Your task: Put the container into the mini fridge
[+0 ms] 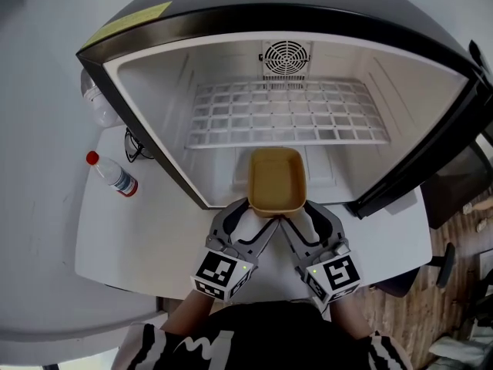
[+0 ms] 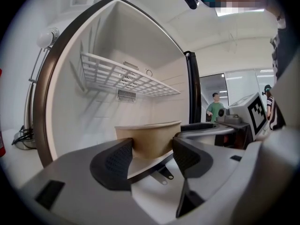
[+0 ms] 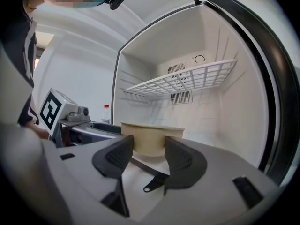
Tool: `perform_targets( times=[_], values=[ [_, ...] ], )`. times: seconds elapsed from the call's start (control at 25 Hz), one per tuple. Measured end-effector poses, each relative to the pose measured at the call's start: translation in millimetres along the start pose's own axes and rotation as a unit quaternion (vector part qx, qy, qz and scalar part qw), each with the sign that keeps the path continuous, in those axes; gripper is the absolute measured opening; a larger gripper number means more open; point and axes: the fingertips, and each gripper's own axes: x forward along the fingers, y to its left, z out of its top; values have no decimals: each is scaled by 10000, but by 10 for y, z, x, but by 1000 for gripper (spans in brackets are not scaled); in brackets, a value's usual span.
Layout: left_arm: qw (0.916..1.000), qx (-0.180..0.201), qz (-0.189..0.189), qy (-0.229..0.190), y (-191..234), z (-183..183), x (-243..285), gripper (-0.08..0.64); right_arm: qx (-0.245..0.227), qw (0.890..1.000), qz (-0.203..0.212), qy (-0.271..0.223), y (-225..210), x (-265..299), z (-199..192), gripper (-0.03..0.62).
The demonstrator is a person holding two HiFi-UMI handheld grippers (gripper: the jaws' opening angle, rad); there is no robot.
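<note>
At fridge (image 1: 158,91) mouth, container (image 1: 276,182) lengthwise inward

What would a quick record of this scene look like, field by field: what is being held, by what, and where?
Held item: tan container, open-topped, looks empty
Held by: left tongs and right tongs, each closed on its near end
Position: at the mouth of the open mini fridge, lower than the wire shelf
Back wall: round fan grille
Nearby: red-capped bottle standing on the white table, left of the fridge
</note>
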Motion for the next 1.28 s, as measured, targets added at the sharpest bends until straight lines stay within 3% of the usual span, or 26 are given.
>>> perform_targets(
  times=[0.28,1.28],
  values=[
    [9997,-148,44,175,71,-68,115,275,32,9999,19,101,-102,92,-63,218],
    [9963,-96,316,792,353,-244,426,267,-271,9976,-75,631,-330,449,-245,218]
  ],
)
